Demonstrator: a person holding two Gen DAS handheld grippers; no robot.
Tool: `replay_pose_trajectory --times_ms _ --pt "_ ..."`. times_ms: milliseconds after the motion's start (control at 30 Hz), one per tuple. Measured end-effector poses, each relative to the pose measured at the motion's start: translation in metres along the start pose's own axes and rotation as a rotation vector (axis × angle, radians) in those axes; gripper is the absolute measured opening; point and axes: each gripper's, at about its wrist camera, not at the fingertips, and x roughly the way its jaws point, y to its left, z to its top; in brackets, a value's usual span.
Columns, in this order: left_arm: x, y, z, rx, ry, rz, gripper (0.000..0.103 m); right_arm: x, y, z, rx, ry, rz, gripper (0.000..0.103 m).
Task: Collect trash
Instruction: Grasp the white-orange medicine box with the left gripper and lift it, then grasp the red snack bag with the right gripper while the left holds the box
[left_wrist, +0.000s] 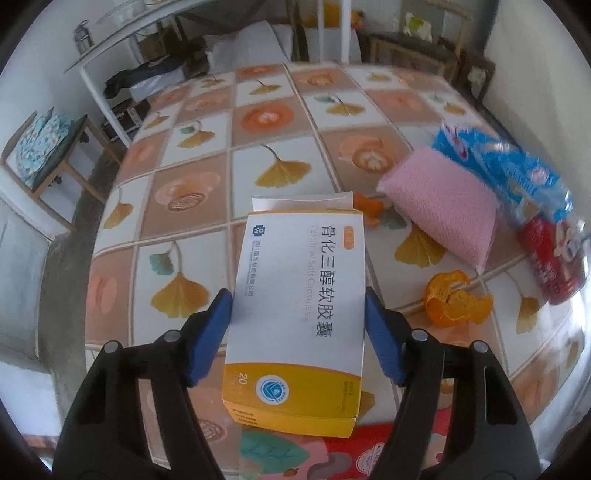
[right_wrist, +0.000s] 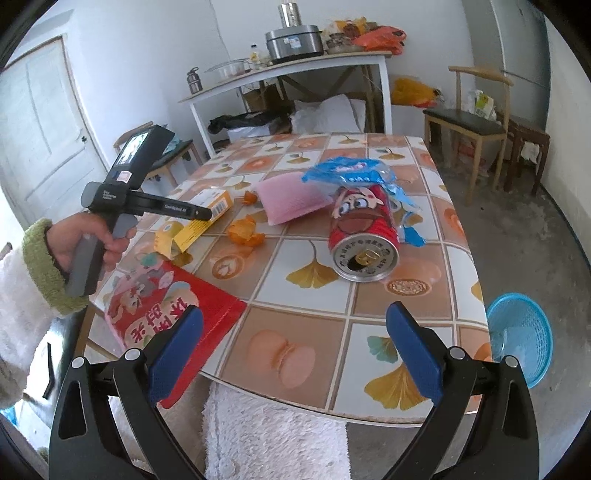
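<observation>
Table (right_wrist: 369, 295) holds all the trash; blue basket (right_wrist: 524, 332) on the floor beside it looks empty, so collection has barely begun. Red packet (right_wrist: 177, 310), can (right_wrist: 364, 236), blue wrapper (right_wrist: 347, 170), peels (right_wrist: 245, 230) untouched. Medicine box (left_wrist: 299, 295) sits between left gripper (left_wrist: 299, 332) pads, seemingly touching its sides. Right gripper (right_wrist: 295, 354) open, empty.

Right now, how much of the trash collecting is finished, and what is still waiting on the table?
Nothing looks collected yet: the blue basket on the floor seems empty. In hand: the left gripper has its jaws around the yellow-white medicine box, pads at its sides. The right gripper is open, holding nothing. Left: the red can, blue wrapper, orange peels, red packet.
</observation>
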Motion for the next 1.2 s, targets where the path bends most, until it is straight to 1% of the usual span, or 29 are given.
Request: replay_pose_trajectory --times_ms 167,267,333,400,467,533,633,667,733,800,833,900,967,1000,1033,1067,1100,1133,1200 --pt "-0.035 0.02 -0.009 -0.084 -0.091 -0.019 0.067 0.001 0.015 0.004 -0.05 0.01 0.049 0.096" --pt "-0.063 0.034 -0.026 -0.153 -0.157 -0.045 0.067 0.007 0.03 0.008 -0.091 0.038 0.129 0.096" --pt "-0.077 0.042 -0.039 -0.189 -0.187 -0.055 0.067 0.015 0.045 0.01 -0.14 0.07 0.185 0.096" --pt "-0.087 0.051 -0.054 -0.227 -0.207 -0.059 0.067 0.023 0.064 0.009 -0.203 0.099 0.217 0.096" --pt "-0.093 0.058 -0.07 -0.267 -0.218 -0.058 0.067 0.029 0.079 0.007 -0.253 0.119 0.226 0.096" --pt "-0.094 0.064 -0.081 -0.287 -0.222 -0.053 0.067 0.033 0.102 -0.001 -0.336 0.134 0.253 0.096" --pt "-0.093 0.072 -0.092 -0.313 -0.224 -0.045 0.067 0.037 0.134 -0.017 -0.465 0.142 0.223 0.096" --pt "-0.093 0.075 -0.094 -0.321 -0.224 -0.045 0.067 0.04 0.145 -0.023 -0.511 0.137 0.201 0.096" --pt "-0.092 0.081 -0.099 -0.34 -0.227 -0.044 0.067 0.049 0.171 -0.038 -0.622 0.117 0.112 0.096" --pt "-0.092 0.086 -0.102 -0.348 -0.228 -0.05 0.067 0.057 0.186 -0.046 -0.689 0.108 0.074 0.096" --pt "-0.092 0.088 -0.103 -0.349 -0.229 -0.052 0.067 0.064 0.196 -0.051 -0.736 0.099 0.028 0.092" --pt "-0.092 0.091 -0.105 -0.354 -0.233 -0.053 0.067 0.075 0.206 -0.057 -0.791 0.095 -0.032 0.086" --pt "-0.092 0.095 -0.106 -0.363 -0.238 -0.056 0.067 0.084 0.212 -0.062 -0.822 0.109 -0.076 0.083" --pt "-0.093 0.096 -0.107 -0.368 -0.241 -0.058 0.067 0.09 0.214 -0.065 -0.839 0.117 -0.106 0.076" --pt "-0.093 0.097 -0.108 -0.371 -0.242 -0.059 0.067 0.095 0.215 -0.067 -0.849 0.126 -0.119 0.069" --pt "-0.093 0.099 -0.108 -0.375 -0.244 -0.06 0.067 0.096 0.215 -0.067 -0.848 0.134 -0.113 0.066" --pt "-0.093 0.1 -0.109 -0.376 -0.245 -0.061 0.067 0.094 0.215 -0.067 -0.836 0.141 -0.099 0.058" --pt "-0.093 0.1 -0.11 -0.378 -0.247 -0.062 0.067 0.093 0.215 -0.068 -0.832 0.145 -0.101 0.047" --pt "-0.093 0.101 -0.111 -0.38 -0.249 -0.061 0.067 0.09 0.215 -0.069 -0.832 0.158 -0.113 0.034"
